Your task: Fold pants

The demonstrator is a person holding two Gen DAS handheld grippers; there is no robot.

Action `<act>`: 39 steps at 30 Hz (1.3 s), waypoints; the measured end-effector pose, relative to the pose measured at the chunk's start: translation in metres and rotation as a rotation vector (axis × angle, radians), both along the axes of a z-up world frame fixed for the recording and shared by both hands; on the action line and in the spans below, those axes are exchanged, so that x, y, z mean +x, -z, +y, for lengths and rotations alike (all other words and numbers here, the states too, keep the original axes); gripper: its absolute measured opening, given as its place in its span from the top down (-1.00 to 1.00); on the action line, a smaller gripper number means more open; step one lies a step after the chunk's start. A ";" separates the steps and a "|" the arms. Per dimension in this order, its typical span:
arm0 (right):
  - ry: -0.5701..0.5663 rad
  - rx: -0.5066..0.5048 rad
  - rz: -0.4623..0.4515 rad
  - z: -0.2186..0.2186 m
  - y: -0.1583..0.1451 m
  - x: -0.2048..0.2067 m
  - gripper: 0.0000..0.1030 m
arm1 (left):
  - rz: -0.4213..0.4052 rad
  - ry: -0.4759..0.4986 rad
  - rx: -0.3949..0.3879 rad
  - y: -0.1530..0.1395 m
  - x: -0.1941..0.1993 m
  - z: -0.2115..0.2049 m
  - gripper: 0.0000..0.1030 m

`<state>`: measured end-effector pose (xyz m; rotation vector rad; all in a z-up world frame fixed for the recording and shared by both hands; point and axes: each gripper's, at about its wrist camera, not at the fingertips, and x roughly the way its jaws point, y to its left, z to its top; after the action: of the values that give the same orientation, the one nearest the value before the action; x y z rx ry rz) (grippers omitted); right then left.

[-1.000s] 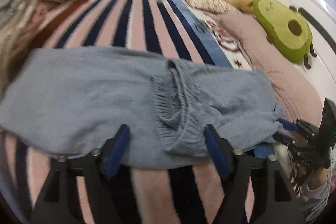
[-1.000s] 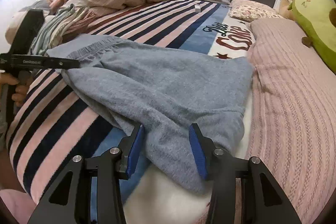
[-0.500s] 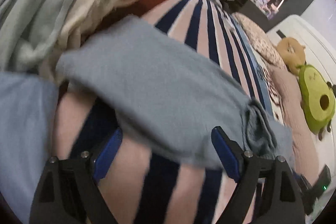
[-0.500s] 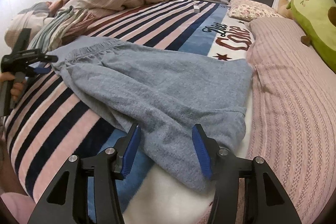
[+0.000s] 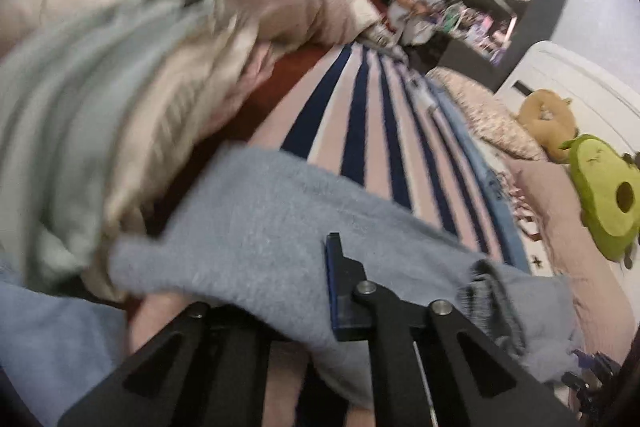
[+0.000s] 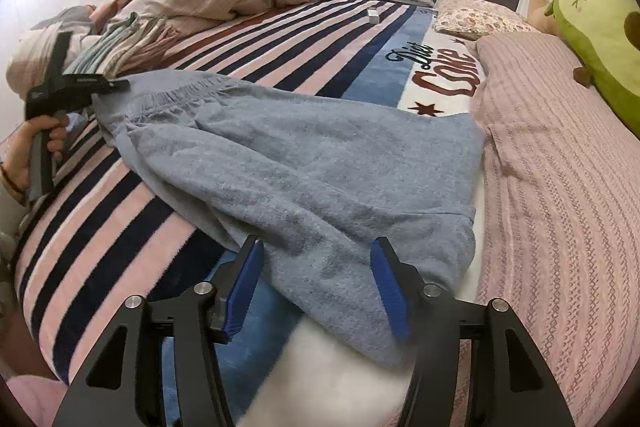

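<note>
Right wrist view | left hand-held gripper (image 6: 116,85) pinching the waistband at far left | grey sweatpants (image 6: 320,163) on striped bed blanket (image 6: 120,211), long axis left-right | right hand-held gripper (image 6: 316,291) spread, straddling the leg end, nearer it.

Low, close, both over pants (image 6: 304,163)
</note>
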<state>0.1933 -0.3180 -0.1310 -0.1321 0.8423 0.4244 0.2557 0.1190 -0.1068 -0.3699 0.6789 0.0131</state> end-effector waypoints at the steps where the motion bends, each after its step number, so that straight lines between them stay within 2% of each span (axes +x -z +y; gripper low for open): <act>1: 0.001 0.008 0.003 0.000 -0.001 0.000 -0.09 | -0.038 0.003 0.018 -0.013 -0.009 -0.001 0.91; 7: -0.013 0.023 0.002 0.008 -0.015 -0.012 -0.13 | -0.129 -0.023 0.049 -0.054 -0.047 0.004 0.91; 9: -0.027 0.032 -0.002 0.011 -0.023 -0.020 -0.13 | -0.155 -0.063 0.061 -0.065 -0.063 0.017 0.91; 12: -0.044 0.038 -0.005 0.017 -0.033 -0.031 -0.14 | -0.187 -0.145 0.119 -0.086 -0.092 0.045 0.91; 16: -0.066 0.053 0.001 0.028 -0.041 -0.042 -0.14 | -0.158 -0.180 0.155 -0.099 -0.111 0.068 0.92; 20: -0.083 0.067 0.001 0.037 -0.045 -0.047 -0.15 | -0.108 -0.091 0.208 -0.096 -0.106 0.055 0.91; 23: -0.097 0.078 0.001 0.044 -0.045 -0.048 -0.15 | -0.135 -0.029 0.220 -0.099 -0.098 0.032 0.91; 25: -0.105 0.079 -0.001 0.045 -0.045 -0.049 -0.15 | -0.152 0.028 0.243 -0.103 -0.089 0.008 0.92; 29: -0.102 0.101 -0.008 0.040 -0.044 -0.048 -0.15 | -0.150 0.213 0.282 -0.099 -0.065 -0.060 0.92; 34: -0.100 0.128 0.001 0.033 -0.037 -0.047 -0.15 | -0.036 0.481 0.306 -0.056 -0.051 -0.145 0.91; 39: -0.079 0.141 0.021 0.022 -0.029 -0.048 -0.15 | 0.076 0.589 0.346 -0.013 -0.049 -0.180 0.88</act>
<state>0.1453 -0.2960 -0.1022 -0.0306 0.8268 0.5586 0.2068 -0.0607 -0.0934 0.1720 0.8241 -0.4124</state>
